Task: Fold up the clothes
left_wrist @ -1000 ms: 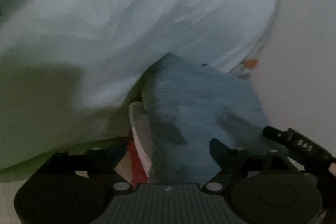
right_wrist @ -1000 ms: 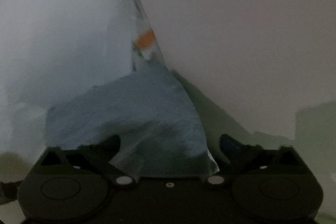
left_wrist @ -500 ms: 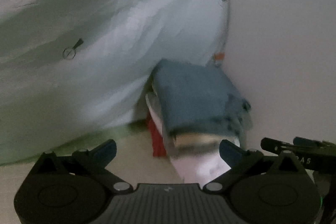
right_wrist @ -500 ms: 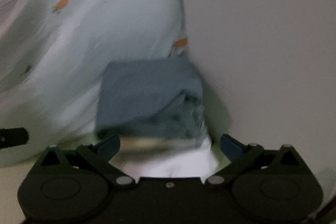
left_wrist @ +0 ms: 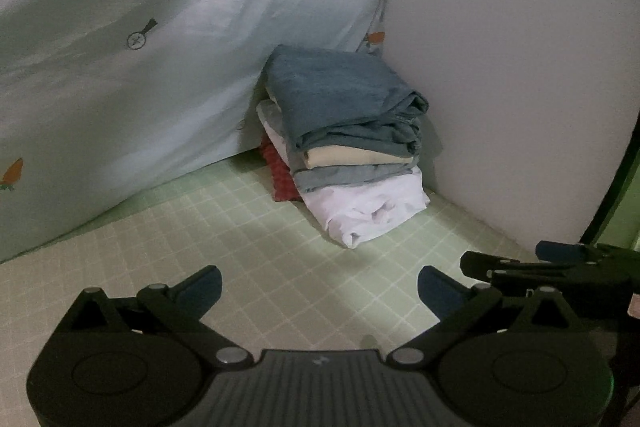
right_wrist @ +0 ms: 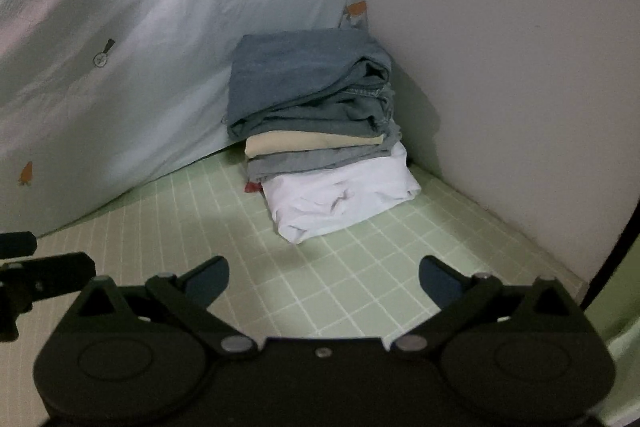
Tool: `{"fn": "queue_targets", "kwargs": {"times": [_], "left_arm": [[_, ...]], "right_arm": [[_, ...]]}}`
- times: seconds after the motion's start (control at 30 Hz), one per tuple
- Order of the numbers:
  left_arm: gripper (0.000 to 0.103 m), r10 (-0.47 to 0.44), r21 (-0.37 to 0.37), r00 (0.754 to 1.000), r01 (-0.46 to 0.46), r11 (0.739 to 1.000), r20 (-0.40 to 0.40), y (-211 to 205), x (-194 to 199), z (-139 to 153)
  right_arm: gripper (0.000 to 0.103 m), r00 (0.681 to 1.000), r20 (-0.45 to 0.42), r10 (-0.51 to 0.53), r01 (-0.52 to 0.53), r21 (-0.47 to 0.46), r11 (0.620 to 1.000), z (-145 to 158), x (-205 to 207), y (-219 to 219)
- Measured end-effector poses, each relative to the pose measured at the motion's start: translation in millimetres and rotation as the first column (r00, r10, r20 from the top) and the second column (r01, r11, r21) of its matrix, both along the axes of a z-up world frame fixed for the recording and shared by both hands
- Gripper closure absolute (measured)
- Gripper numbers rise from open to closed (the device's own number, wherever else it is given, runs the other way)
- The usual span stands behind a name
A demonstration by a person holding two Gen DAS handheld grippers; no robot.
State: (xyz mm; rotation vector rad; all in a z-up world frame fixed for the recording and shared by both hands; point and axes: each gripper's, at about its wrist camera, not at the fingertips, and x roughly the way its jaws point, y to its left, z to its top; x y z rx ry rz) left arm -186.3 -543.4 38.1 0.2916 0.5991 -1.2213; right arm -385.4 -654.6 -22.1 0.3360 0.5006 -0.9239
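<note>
Blue denim topped the stack of folded clothes [left_wrist: 344, 131] in the corner of the green checked bed sheet [left_wrist: 240, 235], straight ahead of both hand-held grippers, its long side crosswise. Left hand-held gripper [left_wrist: 318, 289] and right hand-held gripper [right_wrist: 323, 285] stood wide open, empty, about equally near. A second earlier the denim filled both views; both had since drawn back.

No readable words, numbers or brand names appear in either view. The pale sheet [left_wrist: 168, 39] beside the stack of folded clothes [left_wrist: 344, 131] carries only printed motifs (small orange carrots and crossed-circle marks), no lettering.
</note>
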Motion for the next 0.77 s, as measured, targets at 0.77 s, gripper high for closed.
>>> {"fn": "queue_targets", "kwargs": {"times": [0.77], "left_arm": [[0.000, -0.024, -0.023, 0.999, 0.025, 0.999, 0.021, 16, -16, 6]], "right_arm": [[0.001, 0.999, 0.016, -0.036, 0.036, -0.015, 0.999, 5, -19, 14]]}}
